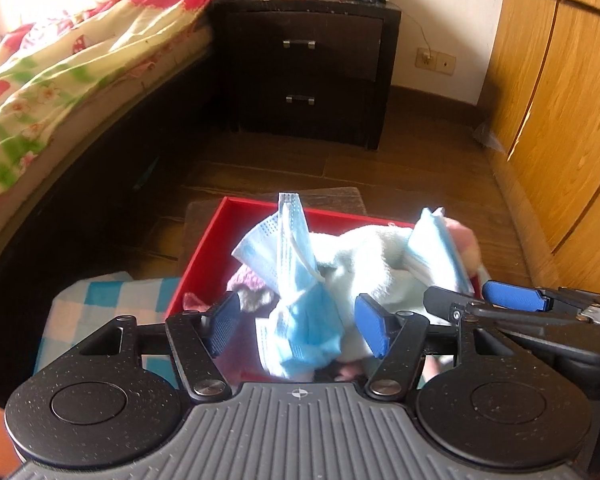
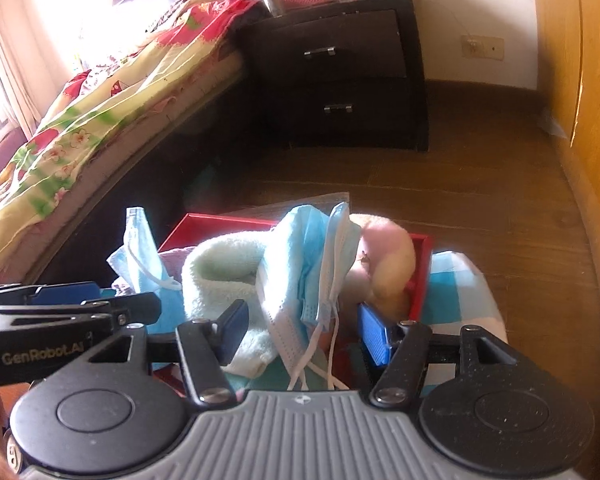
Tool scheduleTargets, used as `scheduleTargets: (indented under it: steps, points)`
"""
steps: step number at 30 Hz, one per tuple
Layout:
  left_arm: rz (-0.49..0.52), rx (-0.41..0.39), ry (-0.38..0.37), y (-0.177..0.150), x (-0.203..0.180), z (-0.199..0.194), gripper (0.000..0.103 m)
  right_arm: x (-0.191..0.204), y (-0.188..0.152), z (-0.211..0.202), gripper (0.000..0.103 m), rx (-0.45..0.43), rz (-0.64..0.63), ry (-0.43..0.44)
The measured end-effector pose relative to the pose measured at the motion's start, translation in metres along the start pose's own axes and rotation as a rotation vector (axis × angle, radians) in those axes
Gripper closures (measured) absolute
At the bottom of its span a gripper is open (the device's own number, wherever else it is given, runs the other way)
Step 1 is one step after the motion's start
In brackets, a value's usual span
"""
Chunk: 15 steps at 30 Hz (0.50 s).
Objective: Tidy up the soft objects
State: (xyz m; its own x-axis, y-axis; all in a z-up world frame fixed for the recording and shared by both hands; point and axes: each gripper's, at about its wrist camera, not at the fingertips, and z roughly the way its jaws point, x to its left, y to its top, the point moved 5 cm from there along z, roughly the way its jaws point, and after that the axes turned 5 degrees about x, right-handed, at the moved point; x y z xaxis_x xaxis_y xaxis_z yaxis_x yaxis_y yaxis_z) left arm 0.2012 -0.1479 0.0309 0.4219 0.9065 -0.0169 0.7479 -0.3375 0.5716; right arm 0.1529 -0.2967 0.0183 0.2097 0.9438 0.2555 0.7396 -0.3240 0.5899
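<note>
Left wrist view: the left gripper [image 1: 300, 322], jaws spread wide and gripping nothing, straddles a blue face mask [image 1: 296, 280] standing in the red box [image 1: 204, 248]; a pale towel [image 1: 364, 256] lies at its 3 o'clock. Right wrist view: "GenRobot.AI" reads at 9 o'clock. The right gripper [image 2: 304, 330], also wide open and empty, frames a second mask [image 2: 308, 264]; a pink plush [image 2: 388, 256] fills the box's 2 o'clock corner.

Strong daylight is pouring in from ten o'clock in both views, blowing out the bedspread [image 1: 56, 60] and glaring off the pale towel [image 1: 364, 252]. The nightstand [image 2: 340, 76] is sitting in deep shadow. Fisheye distortion is bending the wardrobe [image 1: 560, 100] at three o'clock, and the right view is looking softer, slightly blurred.
</note>
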Motion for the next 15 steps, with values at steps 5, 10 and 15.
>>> scheduleTargets:
  steps: [5, 10, 15]
  points:
    - [-0.033, -0.020, -0.008, -0.021, 0.001, -0.032, 0.039, 0.004, -0.003, -0.035, 0.064, -0.032, -0.006, -0.021]
    - [-0.096, -0.027, -0.046, -0.053, 0.006, -0.062, 0.039, 0.013, -0.016, -0.077, 0.064, -0.064, -0.016, -0.047]
    - [-0.084, -0.042, -0.024, -0.083, 0.005, -0.088, 0.039, 0.034, -0.042, -0.119, 0.063, -0.094, -0.073, -0.052]
